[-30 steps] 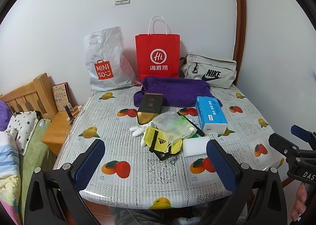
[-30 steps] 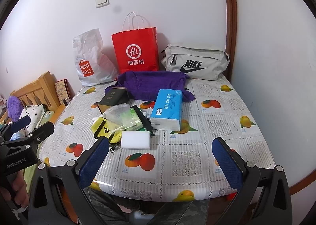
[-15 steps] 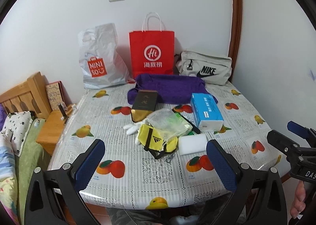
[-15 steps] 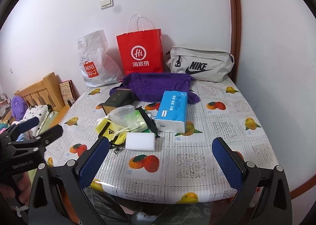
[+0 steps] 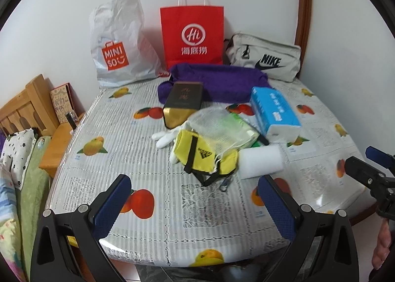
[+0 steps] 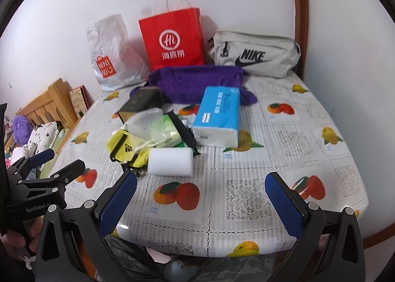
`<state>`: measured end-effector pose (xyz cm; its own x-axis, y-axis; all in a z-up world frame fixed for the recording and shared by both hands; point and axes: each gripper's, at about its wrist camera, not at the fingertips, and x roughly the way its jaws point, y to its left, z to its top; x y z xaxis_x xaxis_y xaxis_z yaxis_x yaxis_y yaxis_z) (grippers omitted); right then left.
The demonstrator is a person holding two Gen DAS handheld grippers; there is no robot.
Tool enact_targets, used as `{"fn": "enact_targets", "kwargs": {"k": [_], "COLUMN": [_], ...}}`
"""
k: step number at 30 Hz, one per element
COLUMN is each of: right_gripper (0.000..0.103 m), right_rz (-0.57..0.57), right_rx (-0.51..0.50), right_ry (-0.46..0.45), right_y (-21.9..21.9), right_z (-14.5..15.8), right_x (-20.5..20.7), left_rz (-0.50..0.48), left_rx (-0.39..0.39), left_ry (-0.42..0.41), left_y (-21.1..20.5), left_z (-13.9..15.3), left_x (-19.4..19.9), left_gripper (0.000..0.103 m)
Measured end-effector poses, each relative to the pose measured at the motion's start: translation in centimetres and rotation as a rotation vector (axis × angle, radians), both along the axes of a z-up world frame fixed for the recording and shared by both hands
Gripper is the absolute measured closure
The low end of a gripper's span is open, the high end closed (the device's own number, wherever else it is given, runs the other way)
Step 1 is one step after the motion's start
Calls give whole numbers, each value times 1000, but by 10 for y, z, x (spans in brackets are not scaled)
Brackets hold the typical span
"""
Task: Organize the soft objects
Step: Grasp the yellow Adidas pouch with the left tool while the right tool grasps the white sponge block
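A heap of soft things lies mid-table: a yellow pouch [image 5: 205,156] [image 6: 126,149], a white sponge block [image 5: 261,161] [image 6: 170,161], a clear bag over green wipes [image 5: 222,128] [image 6: 163,128], a white glove [image 5: 164,137], a blue tissue pack [image 5: 274,111] [image 6: 218,114] and a purple towel [image 5: 222,81] [image 6: 197,81]. A dark gold box [image 5: 184,102] [image 6: 142,102] rests beside them. My left gripper [image 5: 195,204] stands open above the near table edge. My right gripper [image 6: 201,204] is open too, empty, short of the sponge.
Against the wall stand a white plastic bag [image 5: 118,44], a red paper bag [image 5: 193,37] and a grey waist bag [image 5: 264,59]. A wooden bed head [image 5: 22,106] and nightstand [image 5: 58,144] lie left of the fruit-print tablecloth [image 5: 153,212]. A person's hand [image 5: 381,245] shows at right.
Both grippers have moved forward and lower toward the table, so the heap looks bigger. Both stay open and nothing on the table has moved.
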<state>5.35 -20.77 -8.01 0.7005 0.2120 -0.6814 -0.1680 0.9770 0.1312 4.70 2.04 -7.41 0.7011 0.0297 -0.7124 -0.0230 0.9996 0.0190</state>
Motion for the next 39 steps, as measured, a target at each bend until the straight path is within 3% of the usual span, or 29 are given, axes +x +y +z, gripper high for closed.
{"fn": "enact_targets", "kwargs": {"k": [6,20,28,32,39], "right_gripper": [0,0,0,21,21], "right_rz": [18,107,81,106,129], "right_rx": [5,7,27,33,-5], "right_ry": [41,120,164,171,157], "right_y": [9,64,77,77,70], "right_z": [-25,-83,-102,-107,-95], "right_x": [19,80,106,112,106], "left_rz": [-16,48,-11,-55,-113], "left_rx": [-21,-51,-71,-96,-120], "left_ry": [27,91,86,83,93], "left_y": [10,50,51,48,40], "left_z": [-23,-59,-70,-73,-77], "left_x": [16,42,55,68,94], "left_gripper": [0,0,0,0,5]}}
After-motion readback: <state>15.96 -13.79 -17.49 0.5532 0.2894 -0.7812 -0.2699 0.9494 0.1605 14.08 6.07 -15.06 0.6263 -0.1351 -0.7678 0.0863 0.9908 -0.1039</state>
